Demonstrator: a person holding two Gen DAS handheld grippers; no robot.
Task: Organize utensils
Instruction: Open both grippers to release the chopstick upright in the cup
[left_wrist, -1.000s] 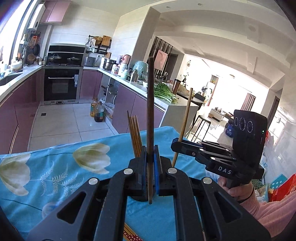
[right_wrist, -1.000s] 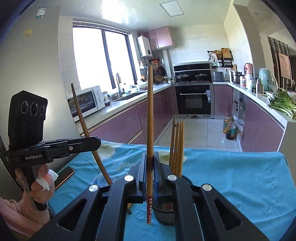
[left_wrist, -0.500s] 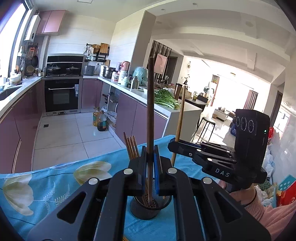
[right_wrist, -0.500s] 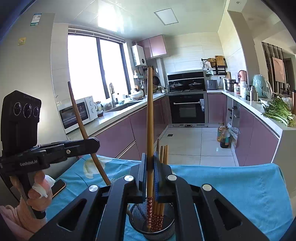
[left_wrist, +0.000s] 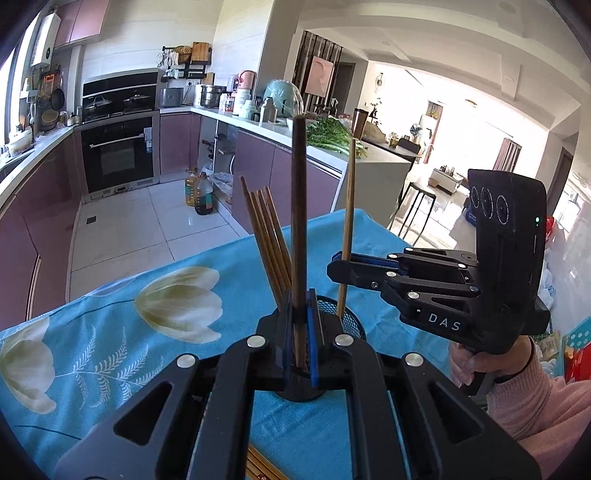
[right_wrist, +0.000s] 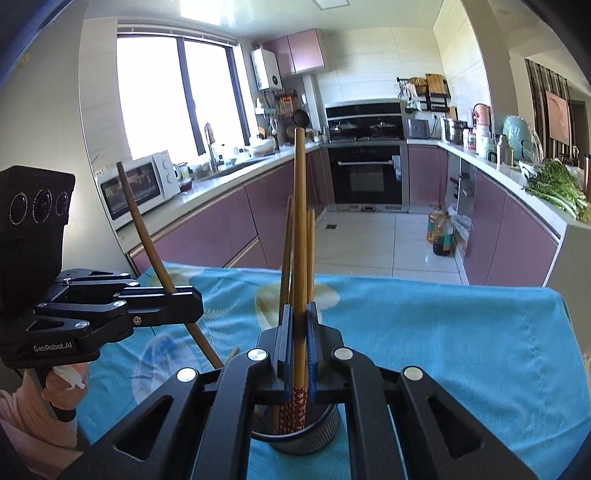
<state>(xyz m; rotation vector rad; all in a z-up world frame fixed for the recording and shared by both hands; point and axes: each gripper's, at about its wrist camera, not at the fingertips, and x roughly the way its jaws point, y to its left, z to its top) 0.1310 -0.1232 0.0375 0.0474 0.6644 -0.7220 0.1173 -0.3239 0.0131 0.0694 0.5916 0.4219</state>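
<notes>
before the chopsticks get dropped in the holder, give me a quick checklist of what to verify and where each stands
1. Left gripper clamped on the dark chopstick: ok, the fingers pinch it upright.
2. Right gripper clamped on the light chopstick: ok, it stands near vertical.
3. Light chopstick's patterned end inside the mesh holder: ok in the right wrist view.
4. Dark chopstick's lower end over the holder's opening: cannot tell, the fingers hide it.
5. Room beside the chopsticks already in the holder: ok, they lean to one side.
6. Holder upright on the blue cloth: ok.
</notes>
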